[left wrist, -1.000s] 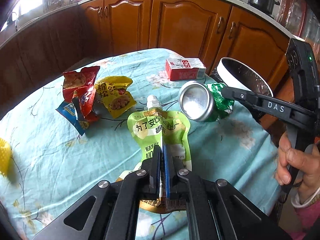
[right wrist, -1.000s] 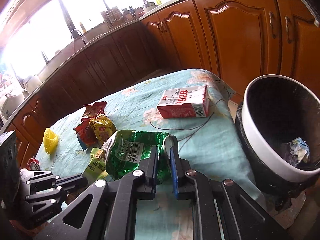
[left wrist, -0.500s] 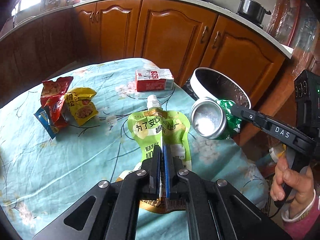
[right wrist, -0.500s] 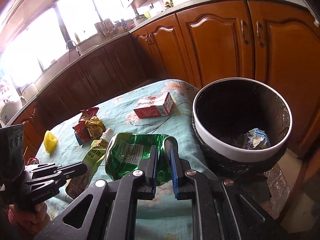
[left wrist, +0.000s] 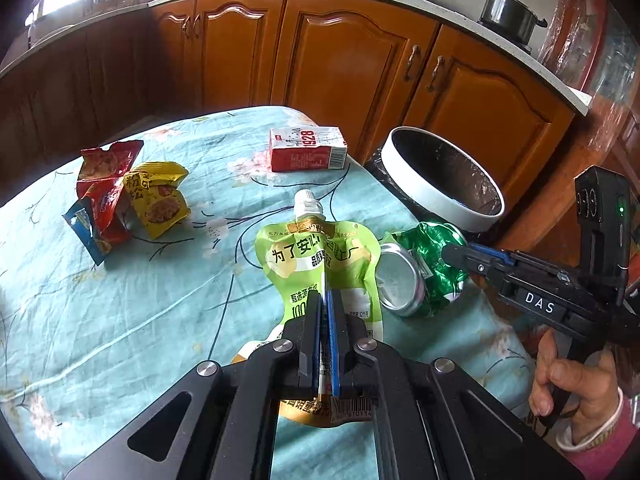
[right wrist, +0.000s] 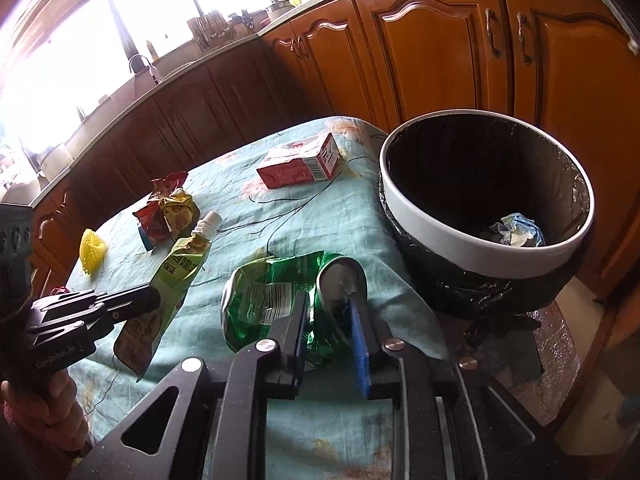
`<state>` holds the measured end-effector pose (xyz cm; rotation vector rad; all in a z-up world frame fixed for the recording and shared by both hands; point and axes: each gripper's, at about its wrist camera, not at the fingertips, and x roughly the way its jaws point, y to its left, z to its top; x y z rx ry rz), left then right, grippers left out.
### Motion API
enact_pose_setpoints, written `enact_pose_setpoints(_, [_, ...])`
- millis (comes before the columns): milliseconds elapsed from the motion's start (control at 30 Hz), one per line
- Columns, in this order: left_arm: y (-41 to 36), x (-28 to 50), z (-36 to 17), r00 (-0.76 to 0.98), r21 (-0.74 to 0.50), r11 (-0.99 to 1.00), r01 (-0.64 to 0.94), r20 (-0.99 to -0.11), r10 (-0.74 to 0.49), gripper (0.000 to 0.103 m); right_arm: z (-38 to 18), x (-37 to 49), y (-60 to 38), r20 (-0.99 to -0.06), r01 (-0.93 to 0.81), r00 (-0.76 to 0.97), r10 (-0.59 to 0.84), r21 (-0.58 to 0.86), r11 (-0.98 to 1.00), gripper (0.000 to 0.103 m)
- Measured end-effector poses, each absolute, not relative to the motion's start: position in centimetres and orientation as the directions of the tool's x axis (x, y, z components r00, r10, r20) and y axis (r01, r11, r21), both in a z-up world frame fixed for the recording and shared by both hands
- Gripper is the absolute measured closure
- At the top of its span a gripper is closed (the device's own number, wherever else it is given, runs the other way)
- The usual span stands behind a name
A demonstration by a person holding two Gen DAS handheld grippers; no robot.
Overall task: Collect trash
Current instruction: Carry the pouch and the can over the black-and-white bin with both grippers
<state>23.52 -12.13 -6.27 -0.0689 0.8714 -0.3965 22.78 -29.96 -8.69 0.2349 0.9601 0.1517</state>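
Beside the bin [right wrist: 472, 258], we carry a crushed green can [right wrist: 280, 300] and a green pouch [left wrist: 320, 264].
Our right gripper [right wrist: 330, 316], marked "DAS", has just been spreading, can between its jaws near the rim; our left gripper [left wrist: 325, 316] pinches the pouch. Behind lies a "1928" carton [left wrist: 306, 149].

Pouch [left wrist: 320, 264] base (behind gripper [left wrist: 325, 320]) hidden

cabinets [left wrist: 352, 60]: brown wood, across top | window [right wrist: 80, 40]: bright glare, upper left | table [left wrist: 120, 320]: pale blue floral cloth
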Motion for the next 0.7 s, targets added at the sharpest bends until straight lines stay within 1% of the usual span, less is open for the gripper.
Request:
enact_pose_setpoints(100, [-12.1,23.4,-6.0,0.58,-0.218,0.927,0.306,-0.729,-0.363,0.101,-8.8,23.4,-29.6,-0.796,-0.024,0.566,0.215,0.245,0.969,0.079])
enact_pose_setpoints(233, [-12.3,23.6,-5.9,0.58,-0.216,0.926,0.31,-0.729,-0.364,0.101,-9.0,23.8,-29.3,-0.8,-0.031,0.568,0.193,0.214,0.976,0.087])
enact_pose_setpoints(267, [-12.4,23.7,-5.8,0.58,-0.215,0.925,0.314,-0.728,-0.366,0.101,-8.9,23.7,-29.3,-0.799,-0.034,0.572,0.186,0.203,0.979,0.088])
enact_pose_setpoints(433, [-13.3,24.5,-5.4,0.577,-0.22,0.917,0.332,-0.722,-0.382,0.101,-7.9,23.0,-30.2,-0.781,-0.03,0.599,0.177,0.198,0.98,0.088])
enact_pose_setpoints(700, [-16.8,26.1,-4.0,0.575,-0.221,0.893,0.392,-0.699,-0.425,0.101,-5.3,22.5,-34.2,-0.743,0.026,0.655,0.136,0.202,0.979,0.088])
